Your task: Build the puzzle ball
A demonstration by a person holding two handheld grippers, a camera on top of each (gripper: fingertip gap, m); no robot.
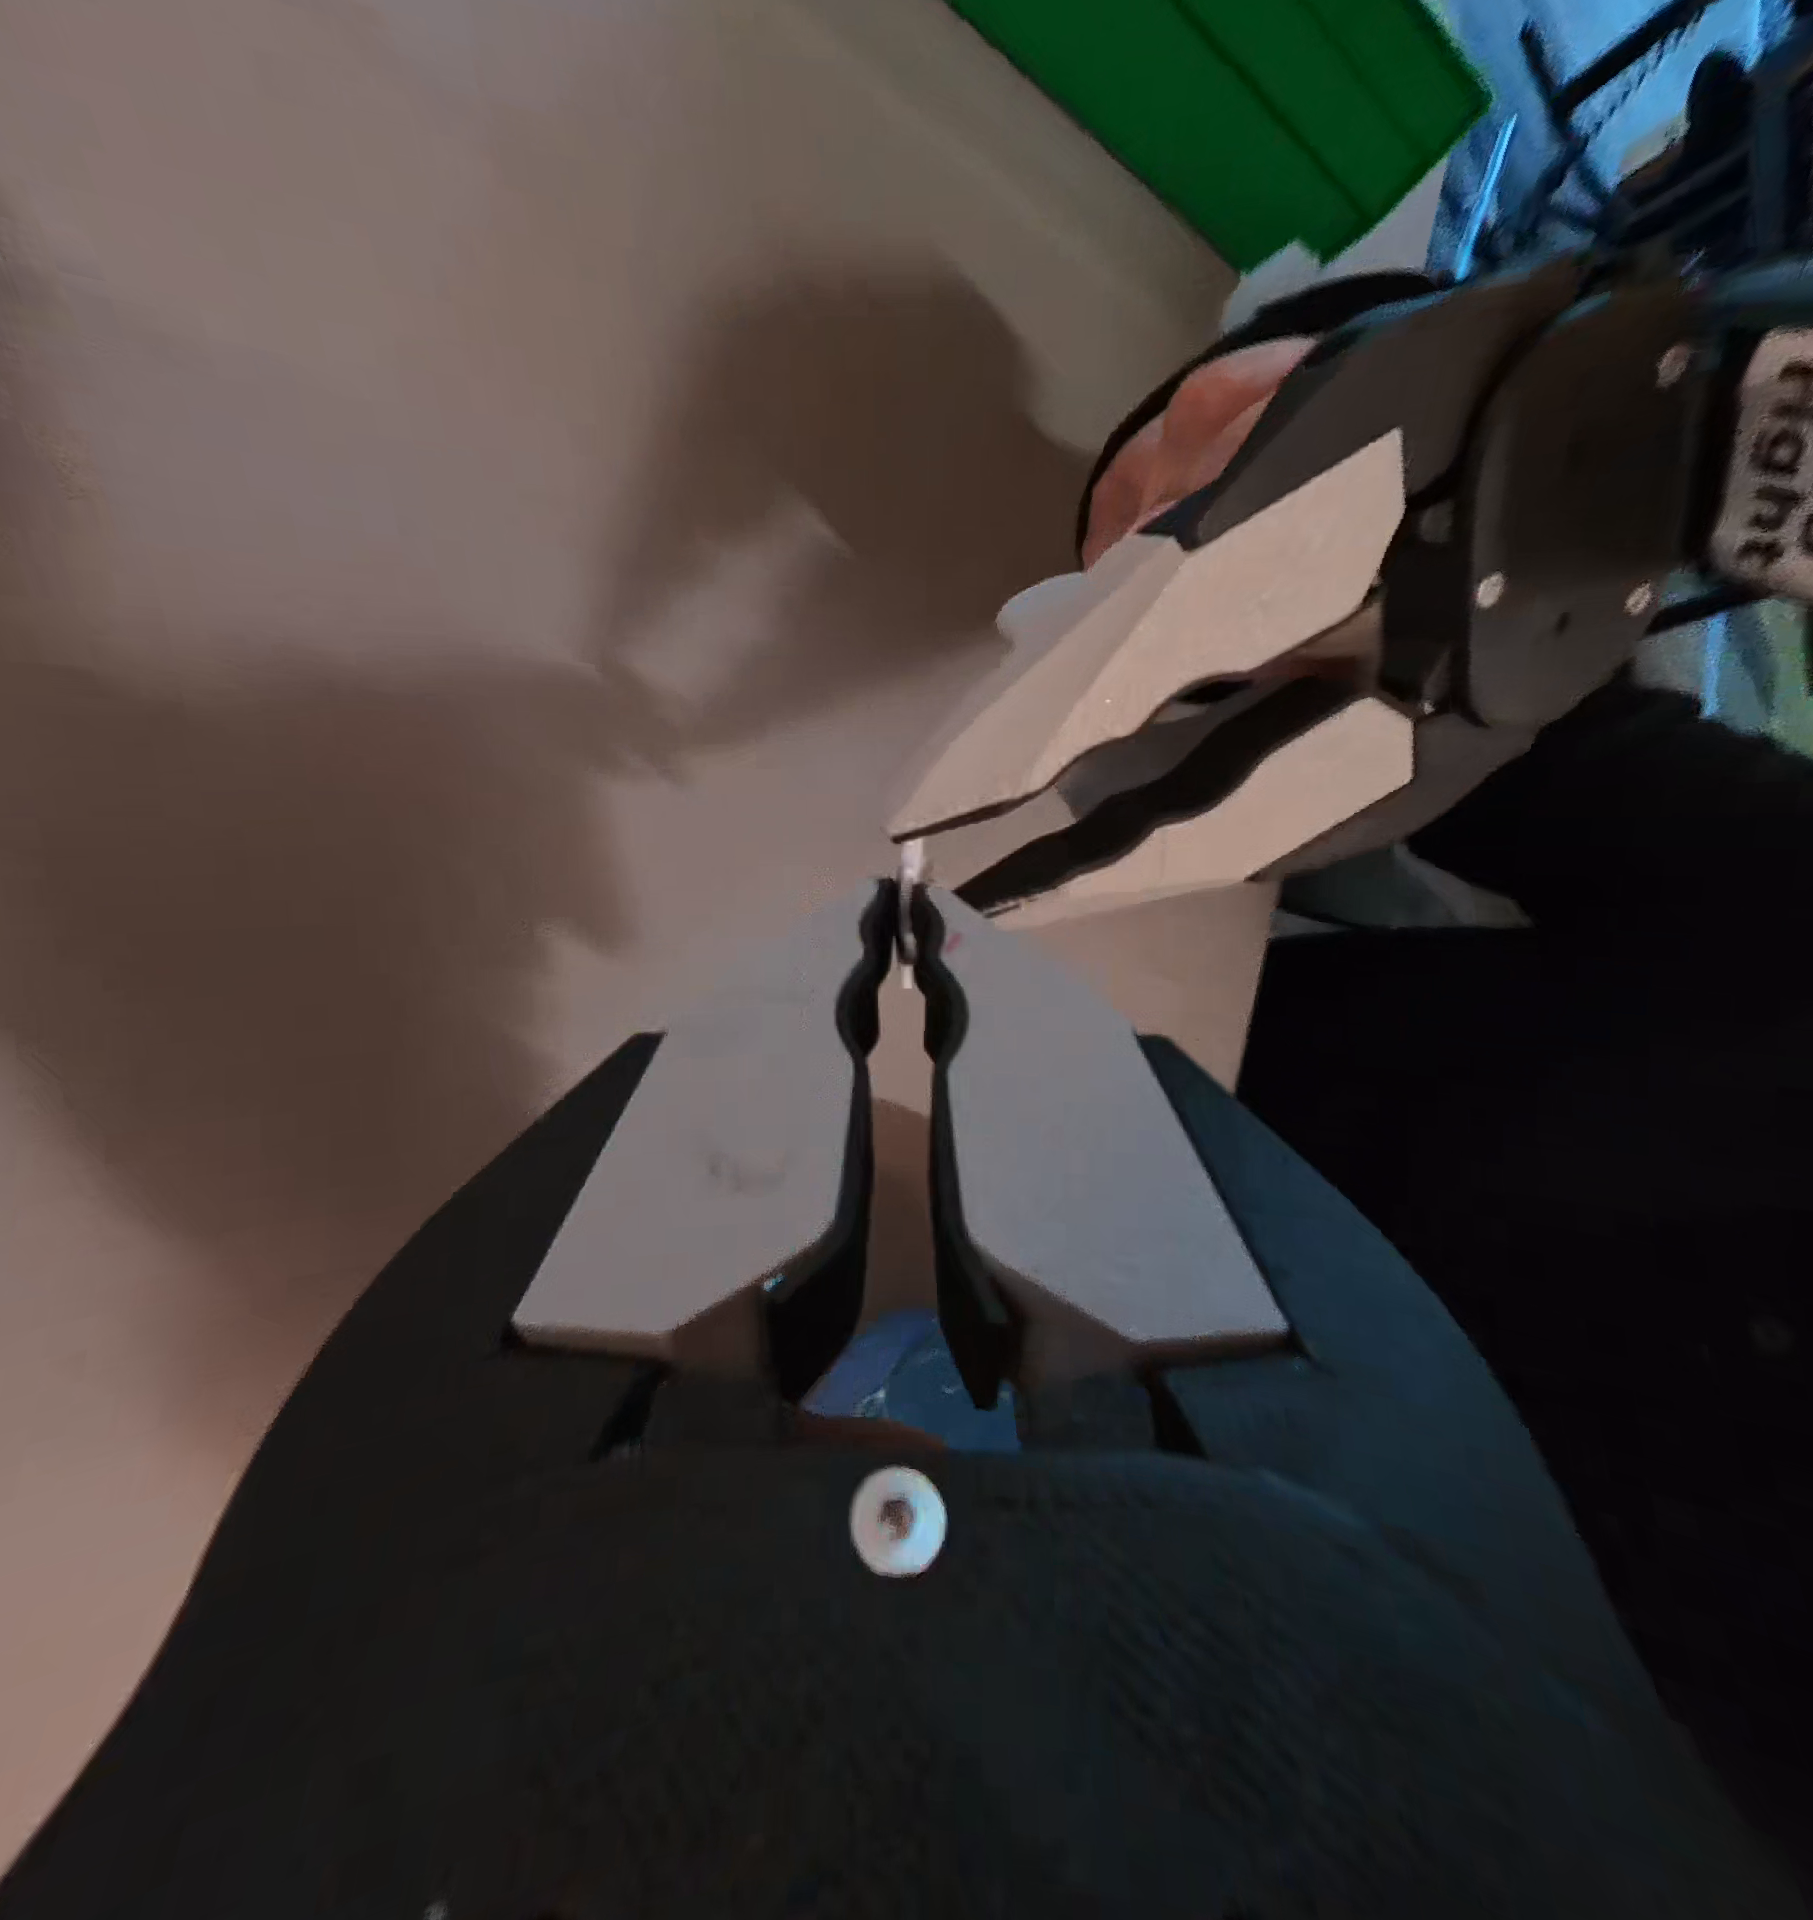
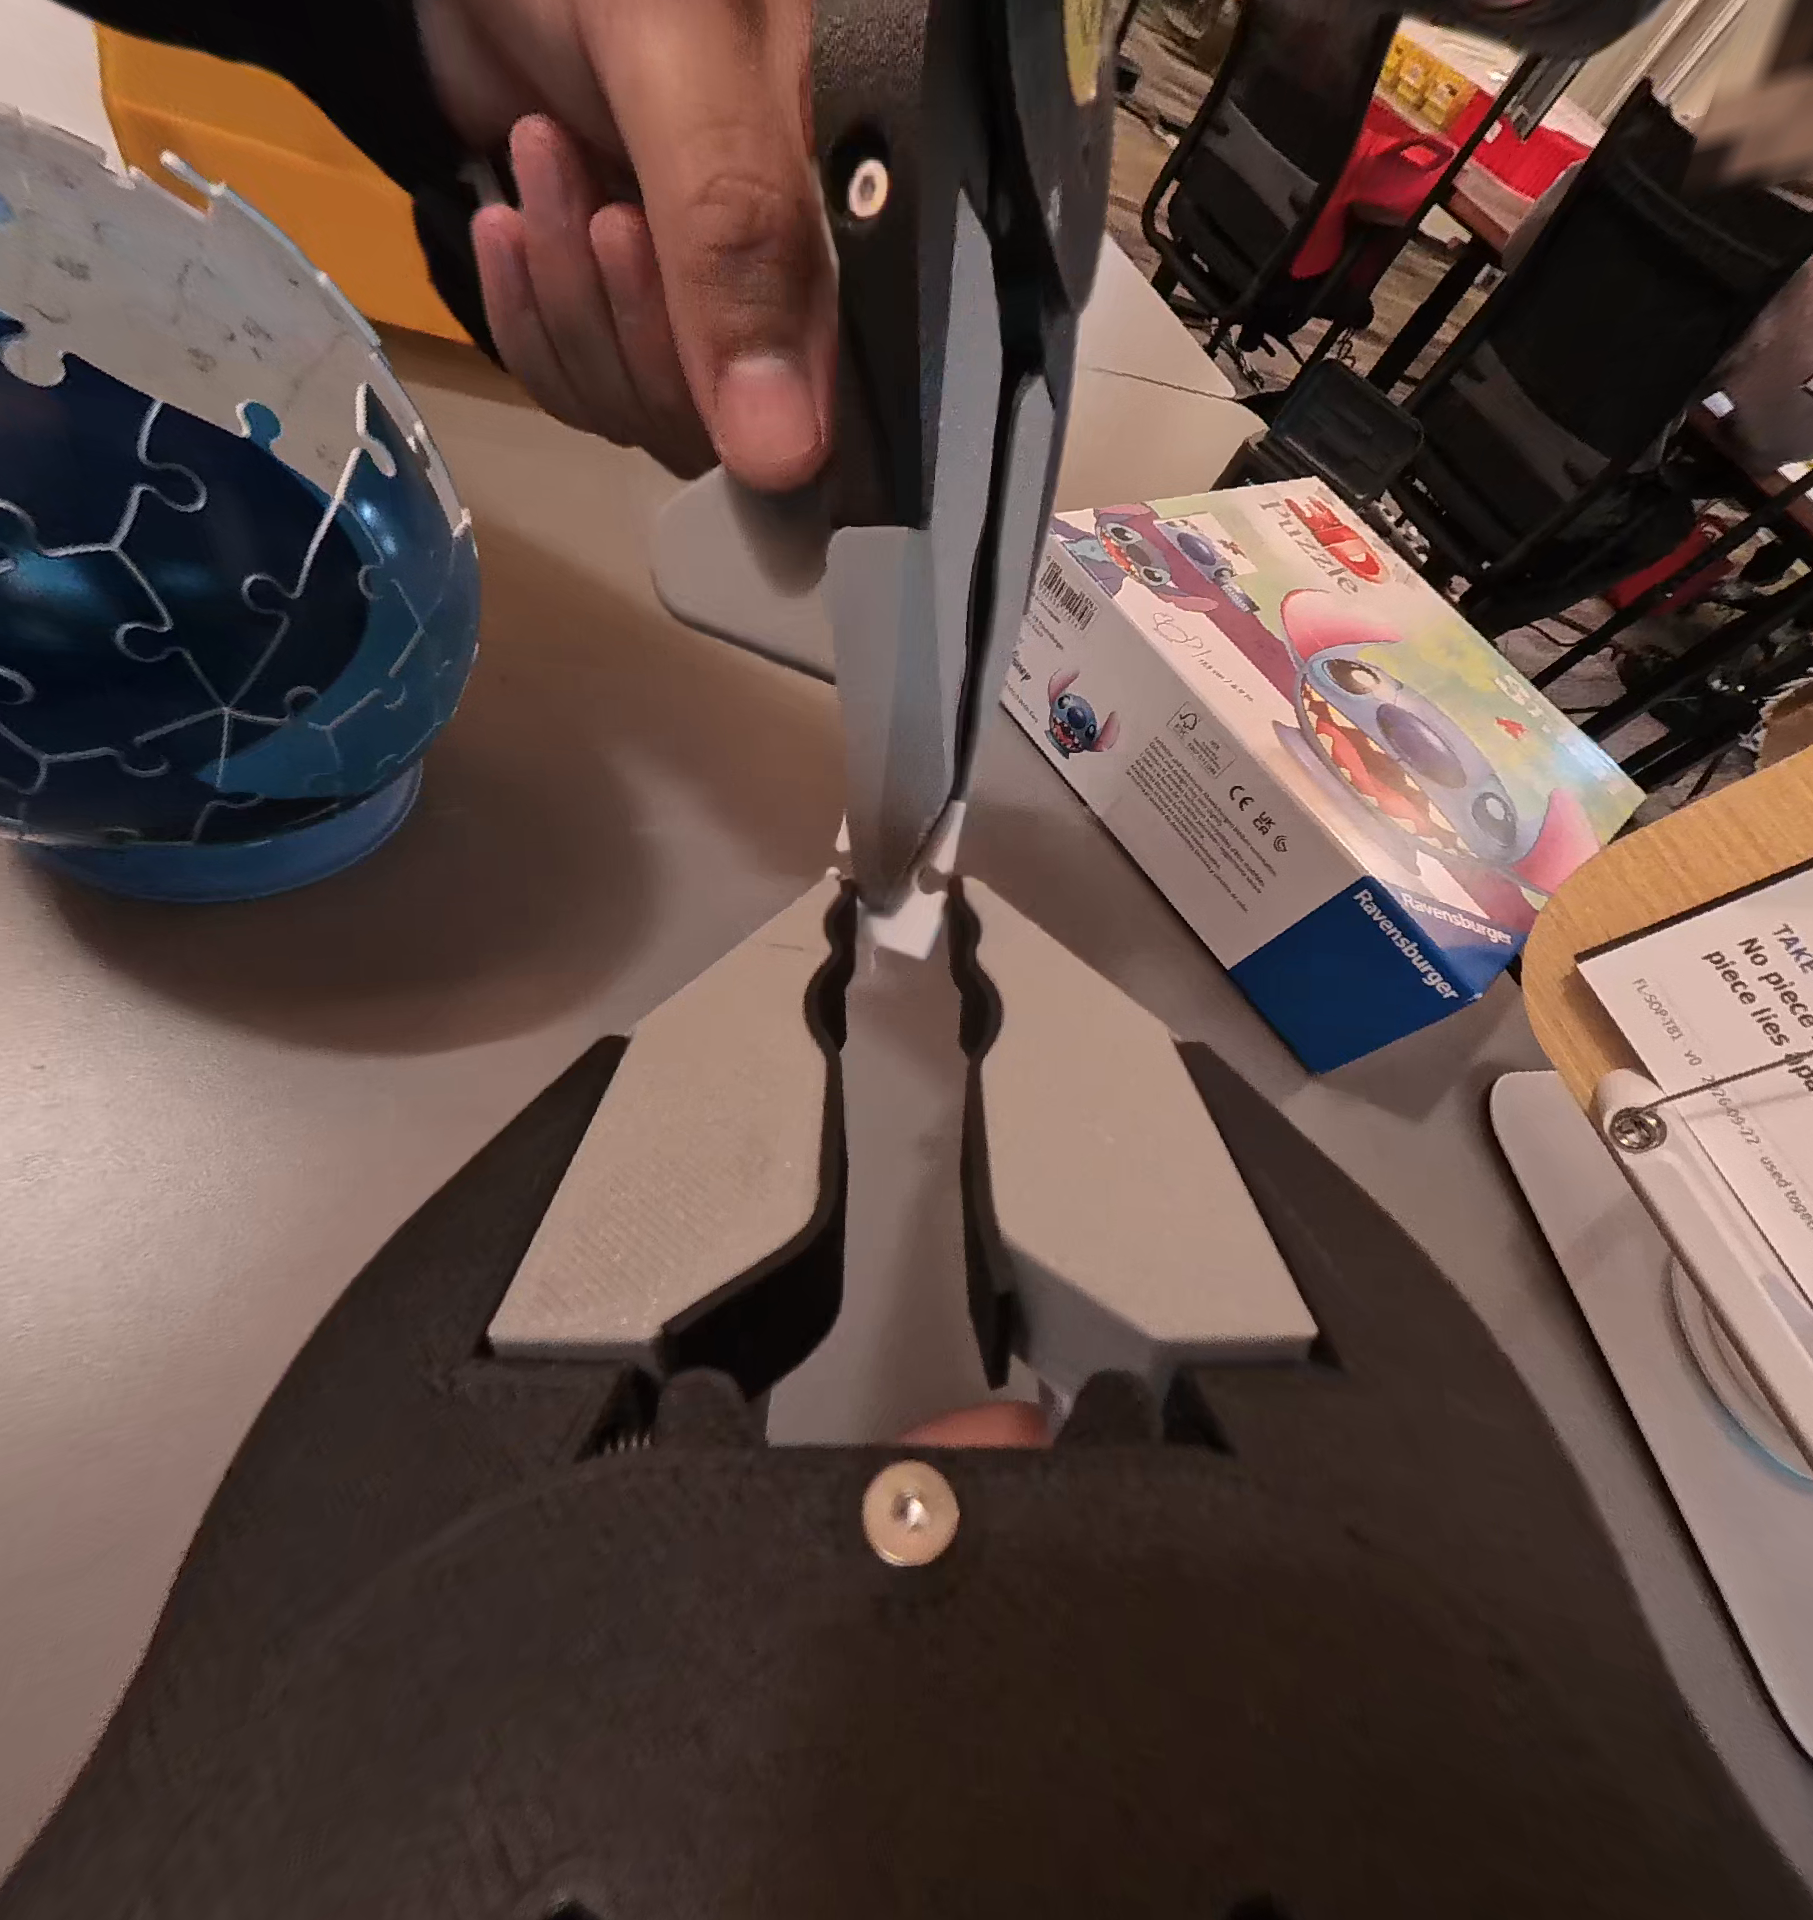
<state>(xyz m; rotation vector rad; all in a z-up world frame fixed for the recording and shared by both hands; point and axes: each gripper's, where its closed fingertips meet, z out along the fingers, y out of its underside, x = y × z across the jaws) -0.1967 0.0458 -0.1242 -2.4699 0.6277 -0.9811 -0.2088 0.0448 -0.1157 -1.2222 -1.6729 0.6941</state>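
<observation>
Pinching a small white puzzle piece (image 1: 912, 914) edge-on between its tips, the left claw (image 1: 904, 914) is all but closed in the left wrist view. The right claw (image 1: 933, 852) comes in from the upper right, tips touching the same piece, fingers a narrow gap apart. Below lies the beige counter (image 1: 310, 416), blurred, with a green bin (image 1: 1245, 114) at its far edge.

In the right wrist view, the right claw (image 2: 902, 909) sits narrowly open with the white piece (image 2: 907, 930) between its tips; whether it truly grips I cannot tell. The left claw (image 2: 897, 883) hangs down from above, closed on the piece, a hand (image 2: 663, 239) wrapped round its handle. The half-built blue puzzle ball (image 2: 175, 582) rests on its stand at the left of the counter (image 2: 258, 1091), well apart from the claws. The puzzle box (image 2: 1297, 748) lies to the right, a cardboard sheet (image 2: 1650, 883) with a printed page beyond.
</observation>
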